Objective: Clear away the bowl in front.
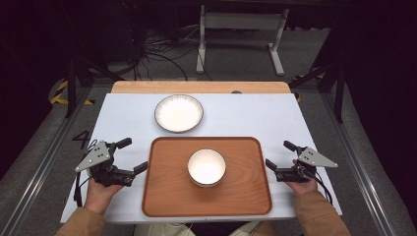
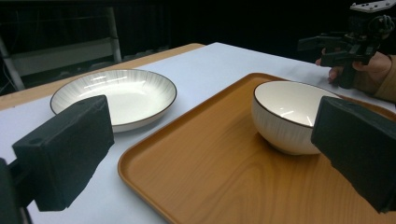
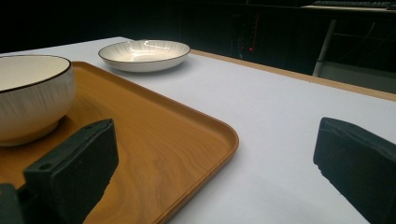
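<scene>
While both jaw pairs stand spread and empty, a wooden tray [image 1: 167,196] lies centred on the white desk [image 1: 246,118].
Tray: rectangular, rounded corners, raised rim, orange-brown grain. On it, near its middle: round white bowl [image 1: 206,167], ribbed outside, dark rim. Beyond its far edge, on the desk: shallow white plate [image 1: 179,113], ribbed, dark rim. Left of tray: left hand-held gripper [image 1: 133,156]. Right of tray: right hand-held gripper [image 1: 278,153]. Desk's far edge: bare wood. Surrounding room: dark, grey floor, cables.
</scene>
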`<state>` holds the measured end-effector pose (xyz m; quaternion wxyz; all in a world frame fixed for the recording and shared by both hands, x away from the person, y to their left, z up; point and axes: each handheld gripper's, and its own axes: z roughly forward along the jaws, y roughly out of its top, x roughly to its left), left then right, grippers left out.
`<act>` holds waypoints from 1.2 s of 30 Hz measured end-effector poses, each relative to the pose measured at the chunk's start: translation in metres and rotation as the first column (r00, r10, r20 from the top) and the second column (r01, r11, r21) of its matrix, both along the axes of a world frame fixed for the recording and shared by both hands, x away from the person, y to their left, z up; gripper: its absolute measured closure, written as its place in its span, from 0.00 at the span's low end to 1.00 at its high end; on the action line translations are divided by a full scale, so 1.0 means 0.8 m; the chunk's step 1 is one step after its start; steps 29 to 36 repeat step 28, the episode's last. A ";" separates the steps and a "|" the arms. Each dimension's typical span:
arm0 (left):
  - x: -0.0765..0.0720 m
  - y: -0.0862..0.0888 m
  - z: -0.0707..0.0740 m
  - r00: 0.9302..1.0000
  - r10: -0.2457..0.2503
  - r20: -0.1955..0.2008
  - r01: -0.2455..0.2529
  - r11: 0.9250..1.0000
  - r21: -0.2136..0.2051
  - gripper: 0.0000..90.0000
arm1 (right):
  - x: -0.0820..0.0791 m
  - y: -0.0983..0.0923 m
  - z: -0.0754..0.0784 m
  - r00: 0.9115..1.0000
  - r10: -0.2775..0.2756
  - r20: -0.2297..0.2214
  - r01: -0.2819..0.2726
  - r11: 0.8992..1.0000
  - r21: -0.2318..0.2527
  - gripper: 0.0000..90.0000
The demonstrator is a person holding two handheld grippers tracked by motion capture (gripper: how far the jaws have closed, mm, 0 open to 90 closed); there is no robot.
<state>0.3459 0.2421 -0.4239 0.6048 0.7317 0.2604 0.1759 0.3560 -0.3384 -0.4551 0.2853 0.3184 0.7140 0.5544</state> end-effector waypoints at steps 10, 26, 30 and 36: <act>0.012 0.011 -0.029 0.997 0.048 -0.058 -0.048 0.999 -0.002 0.00 | -0.001 -0.001 0.000 1.000 0.007 0.002 -0.007 1.000 0.007 0.01; 0.018 0.018 -0.051 0.990 0.098 -0.101 -0.101 0.995 -0.027 0.00 | -0.002 -0.002 0.000 1.000 0.013 -0.005 -0.013 1.000 0.027 0.00; 0.018 0.018 -0.050 0.991 0.094 -0.098 -0.097 0.995 -0.030 0.00 | -0.002 -0.002 0.000 1.000 0.014 -0.005 -0.014 1.000 0.028 0.00; 0.018 0.018 -0.050 0.991 0.094 -0.098 -0.097 0.995 -0.030 0.00 | -0.002 -0.002 0.000 1.000 0.014 -0.005 -0.014 1.000 0.028 0.00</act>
